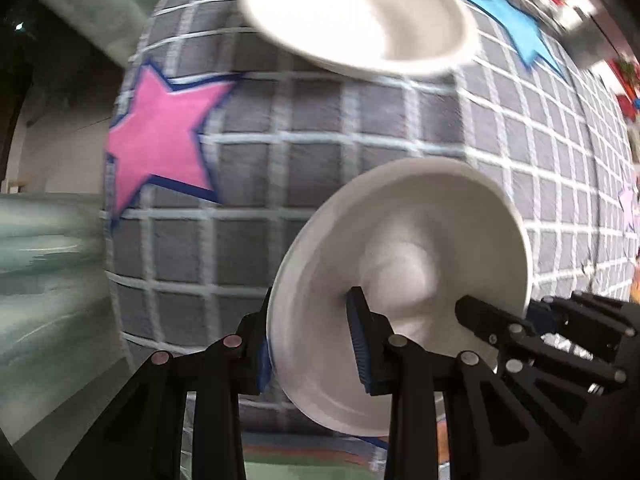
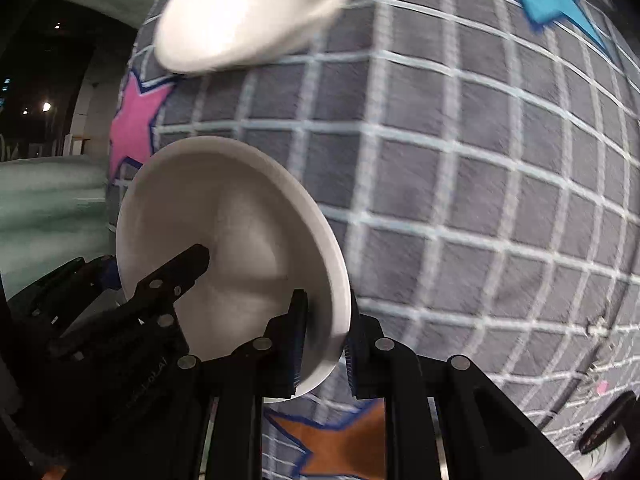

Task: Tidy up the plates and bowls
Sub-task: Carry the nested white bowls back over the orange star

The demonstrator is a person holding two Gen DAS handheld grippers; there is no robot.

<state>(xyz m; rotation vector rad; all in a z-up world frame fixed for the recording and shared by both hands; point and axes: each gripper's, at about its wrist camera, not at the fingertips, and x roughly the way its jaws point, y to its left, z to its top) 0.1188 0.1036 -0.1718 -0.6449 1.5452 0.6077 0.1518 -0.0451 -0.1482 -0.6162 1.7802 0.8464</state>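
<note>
1. White and shallow, the bowl [image 1: 404, 264] is tilted up on its edge above a grey rug [image 1: 320, 168], with its hollow facing both cameras.
2. The left gripper [image 1: 310, 338] is clenched on the bowl's rim: one blue pad sits behind the rim and the other presses the inner wall.
3. From the left wrist view, the right gripper [image 1: 496, 312] enters from the right, one black finger inside the bowl and the other behind its far edge.
4. The right wrist view confirms that hold. The right gripper [image 2: 326, 346] pinches the bowl [image 2: 232, 248] at its lower right rim, pads on either side of the rim.
5. In that same view the left gripper [image 2: 160, 276] reaches in from the left, with one finger lying across the bowl's inside.
6. So both tools grasp the same bowl at opposite parts of its rim, and the bowl hangs clear of the rug.
7. A second white bowl [image 1: 360, 16] lies farther off on the rug, near the top of both views and blurred [image 2: 256, 12].
8. The rug has a pale grid of lines and coloured stars: a pink star [image 1: 160, 136] to the left, a blue star [image 1: 516, 24] to the upper right, and an orange star [image 2: 340, 440] just below the right gripper.
9. Pale green flooring [image 1: 44, 264] borders the rug on the left.
</note>
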